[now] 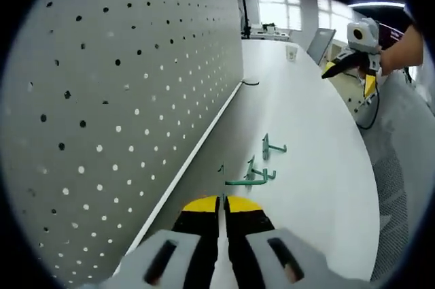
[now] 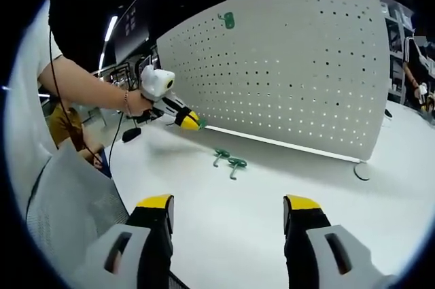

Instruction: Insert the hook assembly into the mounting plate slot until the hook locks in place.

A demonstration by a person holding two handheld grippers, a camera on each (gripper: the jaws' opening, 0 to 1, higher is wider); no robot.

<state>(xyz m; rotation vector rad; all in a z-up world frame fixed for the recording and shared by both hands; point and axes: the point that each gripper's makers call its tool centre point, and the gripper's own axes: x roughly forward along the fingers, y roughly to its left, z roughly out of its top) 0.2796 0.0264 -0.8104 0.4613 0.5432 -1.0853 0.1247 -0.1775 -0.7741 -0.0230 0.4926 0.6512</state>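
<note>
A white pegboard (image 1: 122,85) stands upright along the table's edge, with one green hook (image 2: 228,20) mounted near its top left in the right gripper view. My left gripper (image 1: 221,202) is shut on a green hook assembly (image 1: 239,181) close to the board's base. In the right gripper view that left gripper (image 2: 190,122) shows a bit of green at its yellow tips. Two more green hooks (image 2: 221,155) (image 2: 236,163) lie on the white table (image 2: 272,221). My right gripper (image 2: 231,207) is open and holds nothing, a good way back from the hooks.
The pegboard (image 2: 292,64) rests on a black foot (image 2: 362,170). A paper cup (image 1: 291,52) and a laptop (image 1: 319,44) sit at the table's far end. A person's arm (image 2: 81,85) holds the left gripper, beside a mesh chair (image 2: 61,200). Another person (image 2: 414,64) is behind the board's right end.
</note>
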